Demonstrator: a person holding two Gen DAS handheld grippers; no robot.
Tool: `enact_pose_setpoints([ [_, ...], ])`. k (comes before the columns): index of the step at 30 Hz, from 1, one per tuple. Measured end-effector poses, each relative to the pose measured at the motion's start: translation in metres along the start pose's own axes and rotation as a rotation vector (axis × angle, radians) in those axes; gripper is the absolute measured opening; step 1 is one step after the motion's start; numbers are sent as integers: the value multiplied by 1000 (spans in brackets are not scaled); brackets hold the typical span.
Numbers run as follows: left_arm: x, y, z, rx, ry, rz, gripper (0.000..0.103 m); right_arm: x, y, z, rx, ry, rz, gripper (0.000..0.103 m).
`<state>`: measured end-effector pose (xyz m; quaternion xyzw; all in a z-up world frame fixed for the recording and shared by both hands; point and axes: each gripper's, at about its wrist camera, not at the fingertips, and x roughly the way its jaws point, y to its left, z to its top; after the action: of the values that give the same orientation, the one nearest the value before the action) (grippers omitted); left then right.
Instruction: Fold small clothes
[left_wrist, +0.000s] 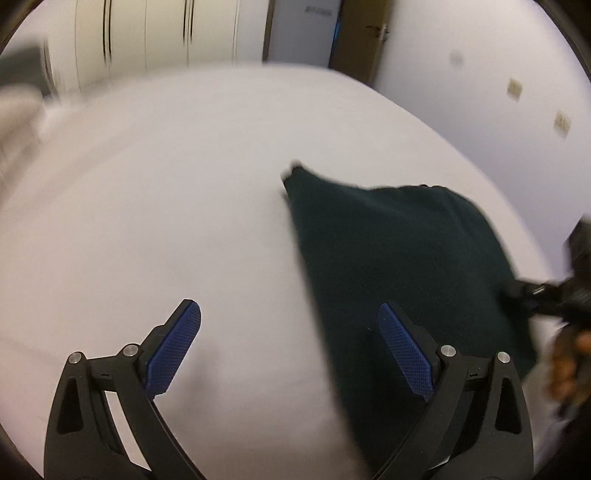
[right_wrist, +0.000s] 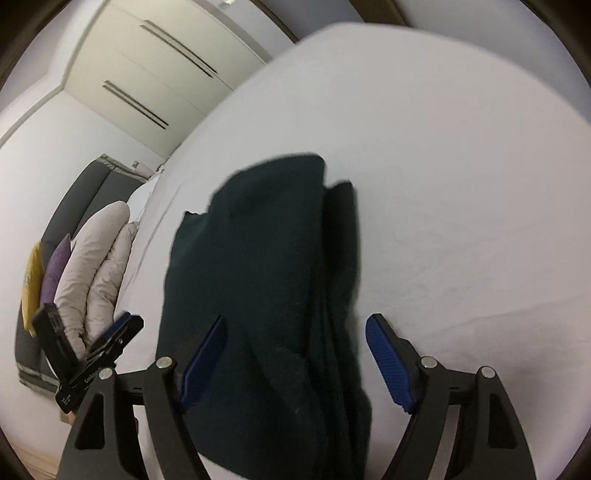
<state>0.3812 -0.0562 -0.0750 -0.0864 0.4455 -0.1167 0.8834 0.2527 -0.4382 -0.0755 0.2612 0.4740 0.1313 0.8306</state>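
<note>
Through the left wrist view, motion blur is smearing the background while the dark green garment (left_wrist: 399, 266) is lying on the white bed (left_wrist: 166, 203), passing under the right-hand finger of the left gripper (left_wrist: 290, 319), whose jaws are standing wide apart, gripping nothing. Through the right wrist view, the garment's near end is running out of frame, lying between the spread, empty jaws of the right gripper (right_wrist: 295, 332).

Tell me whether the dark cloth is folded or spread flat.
Folded. In the right wrist view the dark cloth lies on the white bed doubled over, with stacked layers showing along its right edge.
</note>
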Motion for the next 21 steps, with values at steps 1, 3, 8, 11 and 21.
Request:
enact_pose_setpoints([
  [1, 9, 5, -1, -52, 42, -51, 98, 2, -2, 2, 12, 2, 11, 80],
  [3, 24, 7, -2, -89, 91, -97, 97, 5, -5, 6, 30, 5, 52, 80],
  [8, 53, 7, 0, -176, 152, -213, 92, 18, -10, 21, 80, 31, 116, 79],
  [11, 61, 3, 5, -179, 171, -258, 73, 29, -5, 26, 49, 65, 109, 61],
  [21, 44, -19, 1, -170, 162, -266, 30, 32, 33, 22, -81, 65, -44, 28],
])
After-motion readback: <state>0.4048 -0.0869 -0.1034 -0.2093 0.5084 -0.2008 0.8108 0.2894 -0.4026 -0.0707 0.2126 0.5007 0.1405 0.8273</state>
